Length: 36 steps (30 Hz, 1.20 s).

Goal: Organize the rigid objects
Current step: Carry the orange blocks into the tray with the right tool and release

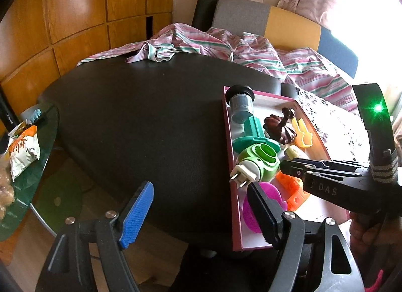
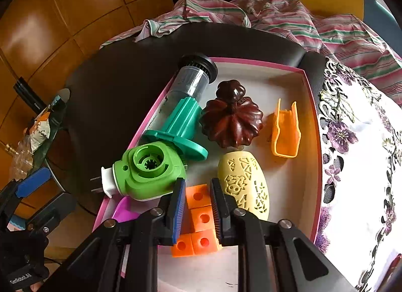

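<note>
Wood-panel wall behind; dark matte bench (image 1: 140,121) carries a shallow pink-rimmed cardboard tray (image 2: 310,126) at its right edge.

Right hand-held gripper (image 2: 195,212) is narrowed around the orange plastic block cluster w/ round holes (image 2: 201,219) near the tray's front edge; pads sit either side, but actual contact can't be confirmed. Left hand-held gripper (image 1: 201,212) hangs wide, empty, over the tray's left rim.

Best approach, I'd judge: set blocks flat, release slowly, avoid nudging the green plastic plug-in device (image 2: 148,168), which overhangs the left rim.

Others in tray: teal ribbed spool w/ clear tube (image 2: 186,113), glossy dark-brown carved wooden gourd (image 2: 231,121), pale-yellow perforated egg shape (image 2: 242,181), orange U-shaped clip (image 2: 286,131). All hard, smooth, likely slippery.
</note>
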### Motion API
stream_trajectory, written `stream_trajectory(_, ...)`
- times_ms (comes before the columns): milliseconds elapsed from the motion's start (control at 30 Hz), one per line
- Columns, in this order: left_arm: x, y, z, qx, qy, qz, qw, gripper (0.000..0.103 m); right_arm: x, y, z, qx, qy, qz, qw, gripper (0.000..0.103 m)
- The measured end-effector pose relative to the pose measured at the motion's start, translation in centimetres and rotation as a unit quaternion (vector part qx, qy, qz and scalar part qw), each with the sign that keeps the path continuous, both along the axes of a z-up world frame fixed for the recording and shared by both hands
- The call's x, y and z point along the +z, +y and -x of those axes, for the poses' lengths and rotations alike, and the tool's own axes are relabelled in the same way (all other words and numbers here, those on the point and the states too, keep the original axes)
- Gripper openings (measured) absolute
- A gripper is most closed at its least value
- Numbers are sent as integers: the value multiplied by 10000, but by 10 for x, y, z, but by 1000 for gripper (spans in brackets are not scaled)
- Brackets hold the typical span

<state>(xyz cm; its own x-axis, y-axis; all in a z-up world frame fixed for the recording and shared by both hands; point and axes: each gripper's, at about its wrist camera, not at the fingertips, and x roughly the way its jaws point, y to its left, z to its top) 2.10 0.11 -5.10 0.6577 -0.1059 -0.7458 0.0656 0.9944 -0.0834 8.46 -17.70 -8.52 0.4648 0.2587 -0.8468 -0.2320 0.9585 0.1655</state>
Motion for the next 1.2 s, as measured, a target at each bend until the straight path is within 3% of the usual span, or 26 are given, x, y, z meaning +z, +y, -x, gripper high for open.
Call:
stream_trajectory(267, 2, 0, 3, -14, -38, -34, 10000, 78, 0, 6, 6, 7, -30, 234, 9997, 24)
stream_trajectory(800, 8, -4, 6, -48, -161, -124, 9998, 78, 18, -3, 19, -240, -323, 194, 9990, 26)
stream_trajectory(867, 10, -6, 7, -67, -196, -151, 9997, 78, 21, -4, 22, -262, -393, 230, 9986, 30)
stream_trajectory(1200, 18, -19, 10, -247, -289, -255, 9990, 78, 42, -28, 40, -559, -653, 235, 9960, 32)
